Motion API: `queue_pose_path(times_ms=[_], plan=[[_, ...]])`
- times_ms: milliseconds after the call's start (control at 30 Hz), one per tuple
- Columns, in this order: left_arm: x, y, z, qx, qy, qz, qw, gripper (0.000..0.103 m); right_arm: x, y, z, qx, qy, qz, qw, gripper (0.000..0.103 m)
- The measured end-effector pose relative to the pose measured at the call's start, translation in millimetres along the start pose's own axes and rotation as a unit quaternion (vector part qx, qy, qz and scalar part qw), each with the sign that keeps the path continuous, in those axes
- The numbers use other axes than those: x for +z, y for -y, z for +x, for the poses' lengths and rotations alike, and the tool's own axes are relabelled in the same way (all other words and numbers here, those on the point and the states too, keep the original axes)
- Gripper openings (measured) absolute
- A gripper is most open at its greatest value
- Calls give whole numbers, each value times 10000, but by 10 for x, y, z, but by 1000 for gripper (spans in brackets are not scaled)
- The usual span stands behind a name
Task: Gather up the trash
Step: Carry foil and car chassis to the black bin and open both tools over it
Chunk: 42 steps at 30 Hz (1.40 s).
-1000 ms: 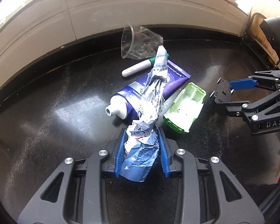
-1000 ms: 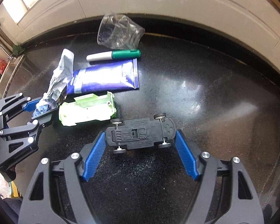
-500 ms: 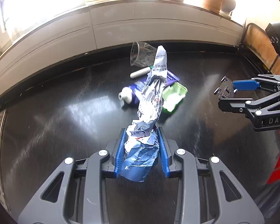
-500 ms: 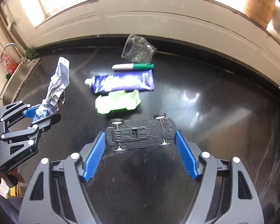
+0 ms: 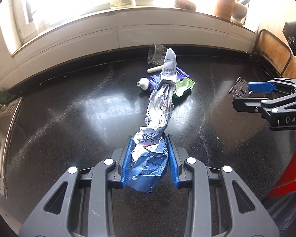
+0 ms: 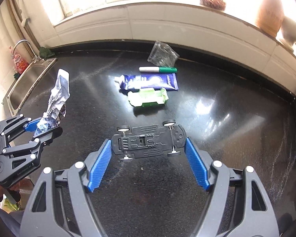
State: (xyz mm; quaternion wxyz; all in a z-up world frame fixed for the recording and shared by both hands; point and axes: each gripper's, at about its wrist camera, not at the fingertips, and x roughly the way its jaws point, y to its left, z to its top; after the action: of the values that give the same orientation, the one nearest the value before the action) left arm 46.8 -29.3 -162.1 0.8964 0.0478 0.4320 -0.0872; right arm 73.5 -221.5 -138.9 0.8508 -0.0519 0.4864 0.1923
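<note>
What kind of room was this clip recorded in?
Most likely a home kitchen: a steel sink with a faucet is set into the dark countertop, below a tiled windowsill holding jars.

Bare black counter (image 6: 227, 118) lies right of the tube (image 6: 150, 81), marker (image 6: 157, 69) and green shell (image 6: 148, 99).

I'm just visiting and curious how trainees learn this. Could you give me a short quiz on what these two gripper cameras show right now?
1. True or false: the left gripper holds crumpled paper.
2. The right gripper grips: A) the marker B) the toy car base C) the plastic cup
3. Fill in: the green car shell lies on the counter touching the ____.

Key: 1 true; 2 B; 3 toothpaste tube.
</note>
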Motion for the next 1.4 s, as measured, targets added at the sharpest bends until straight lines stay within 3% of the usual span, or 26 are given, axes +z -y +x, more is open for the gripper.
queue_pose_path(times_ms=[267,433,500,633,833,1000,1133,1400], plan=[[-258,-406,-458,519,225,-727,9957,32,214,-653,-60,494,135,-735,9960,73],[-712,-894,-882,1149,267,-1489,9818,32,331,-1508,-45,1125,131,-1569,9811,73],[-939,-1099,-1066,1404,242,-1824,9729,32,339,-1847,-46,1374,113,-1881,9724,73],[-1501,-1486,-1462,1961,148,-2547,9468,32,276,-2638,-60,1930,11,-2510,9486,73],[-2332,-1867,-1996,2632,13,-3505,8988,32,-36,-3829,-101,2717,-267,-3483,8968,73],[-2884,-1999,-2271,2866,-111,-4081,8667,32,-385,-4546,-142,3127,-526,-4025,8588,73],[-3195,-2048,-2316,2874,-236,-4313,8549,32,-681,-4952,-116,3298,-735,-4345,8349,73],[-3790,-2256,-2035,2608,-523,-4741,8394,32,-1062,-5363,233,3221,-1236,-4530,8220,73]])
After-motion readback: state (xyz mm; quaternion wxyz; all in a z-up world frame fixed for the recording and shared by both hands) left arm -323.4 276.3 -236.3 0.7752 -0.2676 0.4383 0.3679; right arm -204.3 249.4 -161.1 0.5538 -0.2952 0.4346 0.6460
